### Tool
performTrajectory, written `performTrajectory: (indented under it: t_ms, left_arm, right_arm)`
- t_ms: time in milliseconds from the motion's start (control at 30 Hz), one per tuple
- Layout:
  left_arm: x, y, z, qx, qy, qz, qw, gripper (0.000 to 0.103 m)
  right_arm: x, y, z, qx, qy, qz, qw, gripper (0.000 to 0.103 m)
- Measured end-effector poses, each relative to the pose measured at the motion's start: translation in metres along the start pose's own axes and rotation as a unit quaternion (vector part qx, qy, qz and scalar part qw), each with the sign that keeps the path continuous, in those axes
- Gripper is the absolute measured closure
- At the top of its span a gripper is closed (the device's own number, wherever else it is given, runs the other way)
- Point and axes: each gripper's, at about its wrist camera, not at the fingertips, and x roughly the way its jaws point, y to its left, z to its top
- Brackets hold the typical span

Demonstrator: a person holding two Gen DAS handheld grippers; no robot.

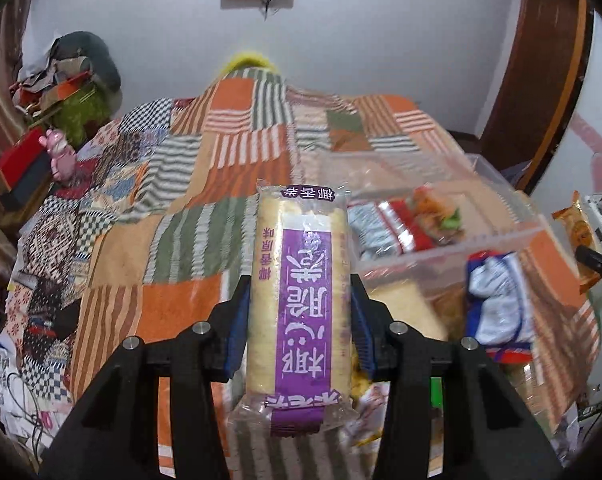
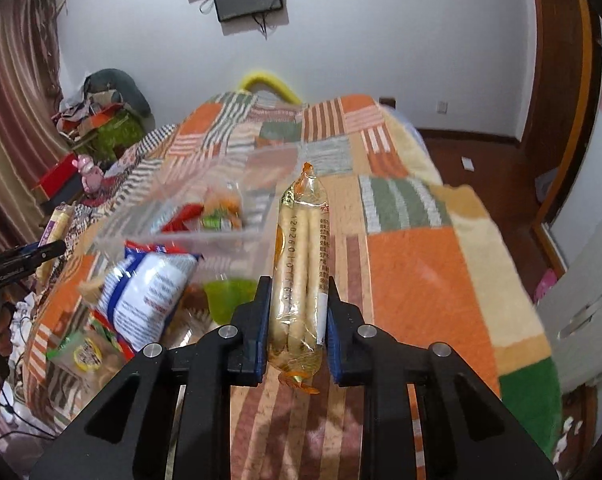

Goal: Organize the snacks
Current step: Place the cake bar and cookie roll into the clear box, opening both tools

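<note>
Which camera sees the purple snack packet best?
The left wrist view: the purple snack packet fills the middle, label facing the camera, clamped in the left gripper. The right wrist view shows only a sliver of it at the left edge.

Left wrist view angled down over the bed [image 1: 181,200], clear bin [image 1: 441,216] close at two o'clock, right wrist view likewise, same bin [image 2: 205,216] at ten o'clock, wall beyond
</note>
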Motion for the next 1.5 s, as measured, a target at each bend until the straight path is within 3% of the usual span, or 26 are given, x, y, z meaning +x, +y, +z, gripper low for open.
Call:
performTrajectory:
  t_ms: [300,700,1233,1500]
  left_arm:
    - [-0.003,-0.028,0.028,0.016,-0.023,-0.029,0.9992,0.058]
    - [0.028,-0.057,0.056,0.037,-0.018,-0.038,0.9984,0.058]
    - [0.092,-0.077,0.066,0.052,0.041,-0.053,0.9964,0.058]
    - [0.111,-0.084,0.061,0.061,0.063,-0.046,0.9951,0.058]
  right_arm:
    - [-0.002,0.016,0.027,-0.016,-0.043,0.013,0.999,0.082]
    - [0.033,0.029,0.054,-0.028,-0.045,0.021,0.998,0.082]
    - [0.097,0.039,0.060,-0.054,0.029,0.012,0.998,0.082]
    - [0.106,0.036,0.057,-0.059,0.049,0.018,0.997,0.082]
